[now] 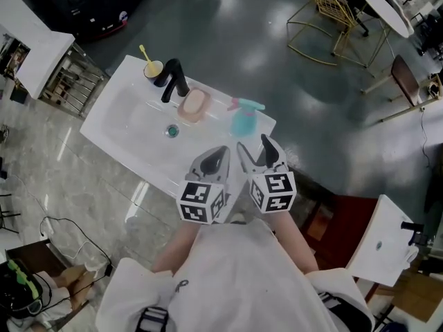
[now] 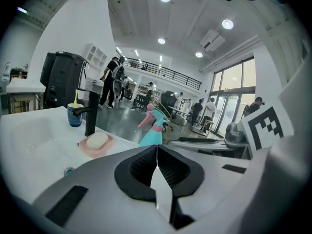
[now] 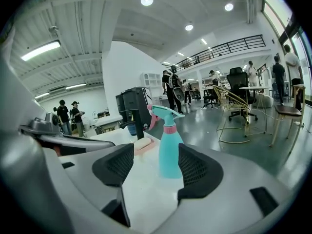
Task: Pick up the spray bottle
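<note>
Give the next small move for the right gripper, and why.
Probably ease the right gripper forward a little, then close. Its jaws stand open, and the bottle, upright on the sink's edge, lines up with the gap but looks just ahead of them. The left gripper is shut and empty, so the grasp seems to fall to the right one.

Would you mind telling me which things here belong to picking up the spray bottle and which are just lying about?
For the job: spray bottle, upright on the sink; right gripper, open, aimed at it.
Lying about: soap dish, black tap, cup with a toothbrush.
</note>
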`<state>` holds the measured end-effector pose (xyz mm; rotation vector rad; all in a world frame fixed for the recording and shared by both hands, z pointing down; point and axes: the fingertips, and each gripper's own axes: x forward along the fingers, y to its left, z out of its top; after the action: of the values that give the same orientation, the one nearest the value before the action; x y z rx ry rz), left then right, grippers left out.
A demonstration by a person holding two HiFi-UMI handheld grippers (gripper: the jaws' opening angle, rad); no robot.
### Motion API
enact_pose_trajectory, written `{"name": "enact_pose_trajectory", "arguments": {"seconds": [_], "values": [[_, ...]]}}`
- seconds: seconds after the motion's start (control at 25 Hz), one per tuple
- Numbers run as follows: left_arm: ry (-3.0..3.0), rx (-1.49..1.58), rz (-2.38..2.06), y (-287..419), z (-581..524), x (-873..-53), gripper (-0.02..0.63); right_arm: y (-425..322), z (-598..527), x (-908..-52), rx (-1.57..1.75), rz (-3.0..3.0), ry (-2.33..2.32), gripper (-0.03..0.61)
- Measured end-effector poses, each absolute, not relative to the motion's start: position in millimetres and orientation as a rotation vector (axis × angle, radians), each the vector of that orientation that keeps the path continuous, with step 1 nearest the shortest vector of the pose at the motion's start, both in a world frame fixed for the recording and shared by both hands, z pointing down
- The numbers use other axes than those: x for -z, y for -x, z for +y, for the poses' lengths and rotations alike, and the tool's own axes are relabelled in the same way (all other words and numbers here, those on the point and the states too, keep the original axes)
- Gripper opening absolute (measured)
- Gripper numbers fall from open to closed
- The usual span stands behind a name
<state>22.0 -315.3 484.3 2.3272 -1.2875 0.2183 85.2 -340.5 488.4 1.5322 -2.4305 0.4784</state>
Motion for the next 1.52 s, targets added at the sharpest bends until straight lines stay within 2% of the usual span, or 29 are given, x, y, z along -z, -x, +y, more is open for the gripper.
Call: {"name": "enact_pose_trajectory", "arguments": {"seconds": [0.6,1.52], "values": [[-2.286,-0.226,-1.278,5,-347,-499,0.028,-82,-400,-503,-0.452,-2.324,-1.627,0.296],[-2.204,-0.263,-1.286,27,-367,-527,0.028,-78,-448,-526,-0.428,-2.264,-1.629,0.298]]}}
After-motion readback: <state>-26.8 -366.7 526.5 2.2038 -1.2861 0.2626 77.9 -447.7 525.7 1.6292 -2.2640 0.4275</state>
